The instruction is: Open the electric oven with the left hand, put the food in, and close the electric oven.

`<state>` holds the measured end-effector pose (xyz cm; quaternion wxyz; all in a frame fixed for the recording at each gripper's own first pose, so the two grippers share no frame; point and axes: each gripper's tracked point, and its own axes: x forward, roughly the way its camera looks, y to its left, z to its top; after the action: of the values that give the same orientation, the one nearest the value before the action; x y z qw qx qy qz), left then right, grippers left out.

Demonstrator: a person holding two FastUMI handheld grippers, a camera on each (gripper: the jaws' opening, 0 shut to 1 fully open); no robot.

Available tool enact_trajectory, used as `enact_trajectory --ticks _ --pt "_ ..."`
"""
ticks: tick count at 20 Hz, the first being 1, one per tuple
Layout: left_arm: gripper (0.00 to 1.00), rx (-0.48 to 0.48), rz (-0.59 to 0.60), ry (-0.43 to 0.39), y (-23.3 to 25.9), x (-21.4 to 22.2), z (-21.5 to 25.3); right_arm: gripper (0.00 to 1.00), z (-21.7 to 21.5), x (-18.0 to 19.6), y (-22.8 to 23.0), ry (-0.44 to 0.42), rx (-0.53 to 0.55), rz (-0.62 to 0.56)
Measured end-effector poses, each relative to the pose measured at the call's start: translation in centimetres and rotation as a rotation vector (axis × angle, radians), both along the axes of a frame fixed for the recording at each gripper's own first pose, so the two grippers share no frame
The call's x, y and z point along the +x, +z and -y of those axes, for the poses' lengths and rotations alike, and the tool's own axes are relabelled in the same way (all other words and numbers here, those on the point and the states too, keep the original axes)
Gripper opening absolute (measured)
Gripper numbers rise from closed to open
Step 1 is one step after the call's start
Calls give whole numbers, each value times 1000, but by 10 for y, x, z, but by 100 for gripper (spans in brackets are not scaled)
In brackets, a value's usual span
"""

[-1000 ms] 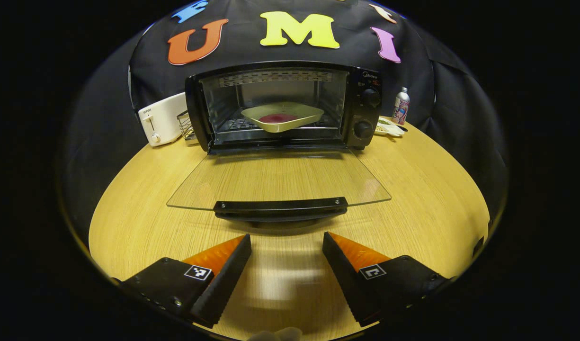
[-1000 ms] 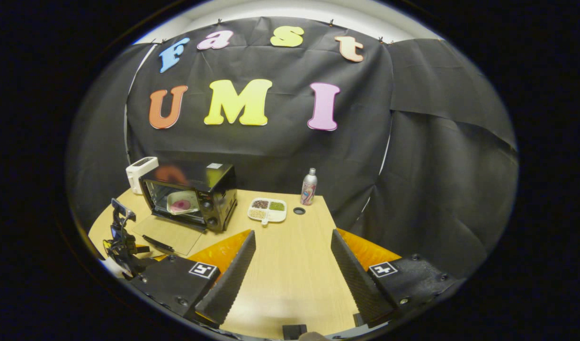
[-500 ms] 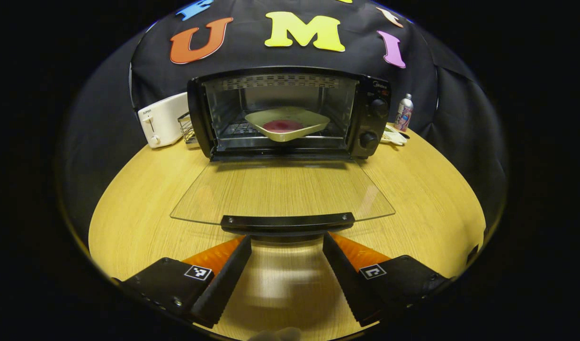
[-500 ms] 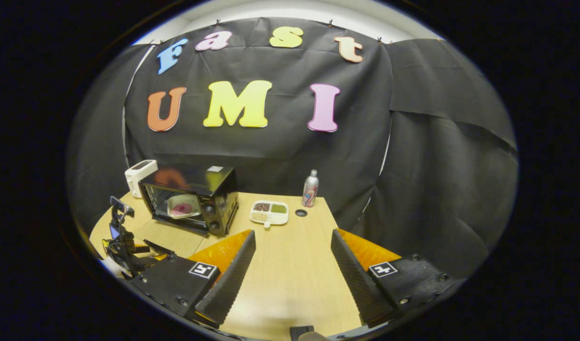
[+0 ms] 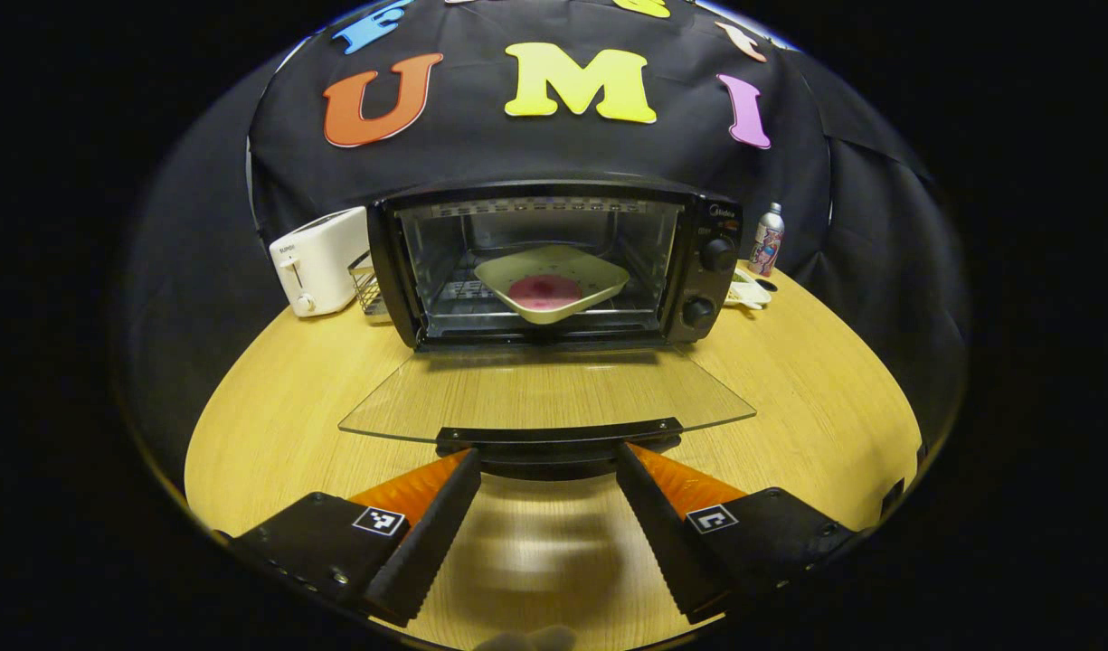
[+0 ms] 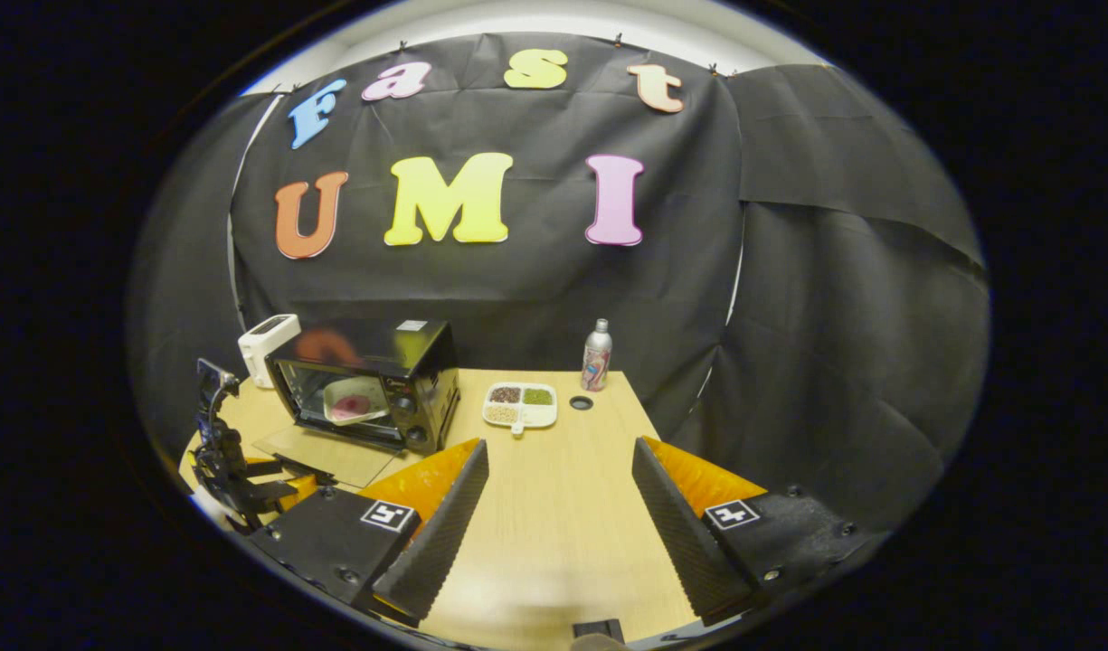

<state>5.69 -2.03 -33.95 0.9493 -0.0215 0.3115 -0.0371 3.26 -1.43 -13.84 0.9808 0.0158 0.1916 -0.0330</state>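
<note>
Oven mouth faces left gripper | door flat (handle crosswise) | both jaws wide

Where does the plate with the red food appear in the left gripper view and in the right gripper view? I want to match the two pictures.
Left gripper view: the plate sits on the rack inside the open oven, upper centre, straight beyond the tongs.
Right gripper view: the plate is small, at middle left, inside the same oven.
Shared landmark: the white toaster stands beside the oven, on the side away from its knobs.
</note>
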Motion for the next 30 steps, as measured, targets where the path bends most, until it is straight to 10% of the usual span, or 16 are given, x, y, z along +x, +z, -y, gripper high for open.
enact_trajectory --ticks 30 --pt "97 -23 153 46 82 70 -15 97 5 -9 12 -67 57 31"
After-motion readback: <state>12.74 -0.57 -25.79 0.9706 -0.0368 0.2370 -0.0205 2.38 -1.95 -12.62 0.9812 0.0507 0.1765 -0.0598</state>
